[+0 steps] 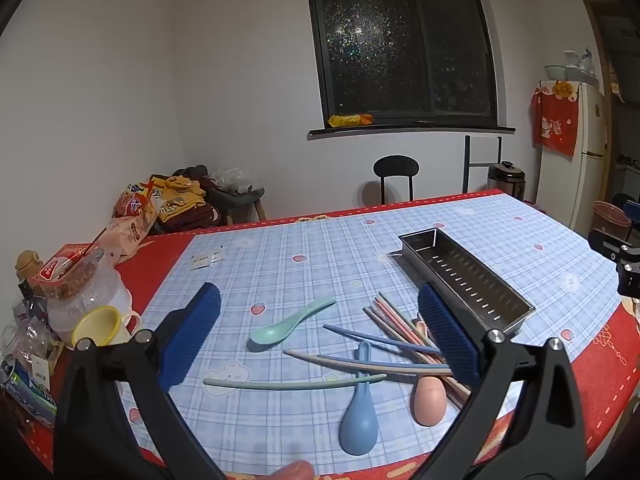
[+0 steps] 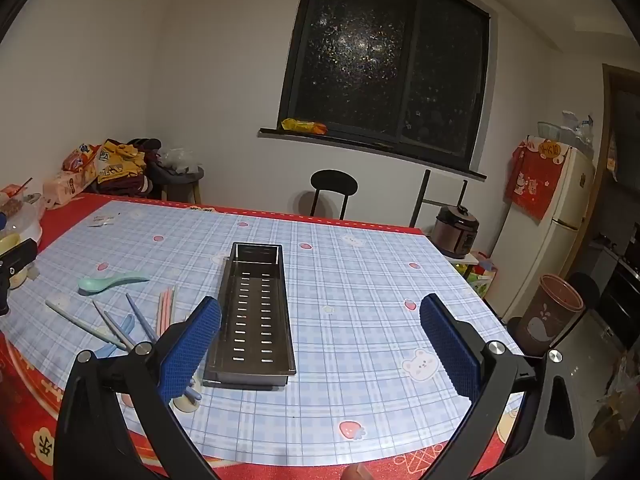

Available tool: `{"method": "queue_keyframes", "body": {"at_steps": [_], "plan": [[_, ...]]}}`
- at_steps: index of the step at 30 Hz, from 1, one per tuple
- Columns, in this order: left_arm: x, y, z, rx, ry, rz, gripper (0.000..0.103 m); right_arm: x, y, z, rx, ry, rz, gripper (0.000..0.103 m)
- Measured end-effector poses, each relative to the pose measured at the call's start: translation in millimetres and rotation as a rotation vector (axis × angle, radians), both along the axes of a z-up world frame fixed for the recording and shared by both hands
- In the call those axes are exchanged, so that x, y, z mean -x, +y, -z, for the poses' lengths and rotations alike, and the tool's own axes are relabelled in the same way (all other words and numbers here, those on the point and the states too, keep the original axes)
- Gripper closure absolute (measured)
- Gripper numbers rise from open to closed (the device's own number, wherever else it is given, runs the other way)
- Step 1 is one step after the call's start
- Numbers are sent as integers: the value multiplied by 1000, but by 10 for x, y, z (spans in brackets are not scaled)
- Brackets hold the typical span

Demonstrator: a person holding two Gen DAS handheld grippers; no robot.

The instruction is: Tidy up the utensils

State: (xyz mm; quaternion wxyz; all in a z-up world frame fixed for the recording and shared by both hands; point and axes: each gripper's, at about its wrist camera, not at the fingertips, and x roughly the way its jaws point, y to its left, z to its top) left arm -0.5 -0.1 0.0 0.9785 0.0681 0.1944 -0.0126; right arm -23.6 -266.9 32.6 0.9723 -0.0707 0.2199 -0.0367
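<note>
In the left wrist view my left gripper (image 1: pixel 319 300) is open above the loose utensils, nothing between its blue pads. Under it lie a teal spoon (image 1: pixel 288 324), a blue spoon (image 1: pixel 358 416), a pink spoon (image 1: pixel 429 400) and several chopsticks (image 1: pixel 376 364) in pink, blue, beige and green, partly crossing. An empty perforated metal tray (image 1: pixel 468 280) sits to their right. My right gripper (image 2: pixel 320 307) is open over the tablecloth just right of the tray (image 2: pixel 254 312). The teal spoon (image 2: pixel 108 281) and chopsticks (image 2: pixel 120 328) lie left of the tray; my left finger hides some of them.
Snack bags, jars and a yellow cup (image 1: pixel 98 326) crowd the table's left end. The cloth's red border (image 2: pixel 400 464) marks the near edge. A black chair (image 2: pixel 334 186) stands behind the table. A rice cooker (image 2: pixel 458 228), fridge (image 2: pixel 552 232) and brown bin (image 2: pixel 554 308) stand at right.
</note>
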Motion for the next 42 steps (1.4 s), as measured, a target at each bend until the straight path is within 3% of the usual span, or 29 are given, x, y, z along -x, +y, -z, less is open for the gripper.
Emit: {"method": "queue_keyframes", "body": {"at_steps": [42], "plan": [[16, -2, 37, 20, 25, 13, 5, -9, -44, -6, -6, 14, 14, 5]]}}
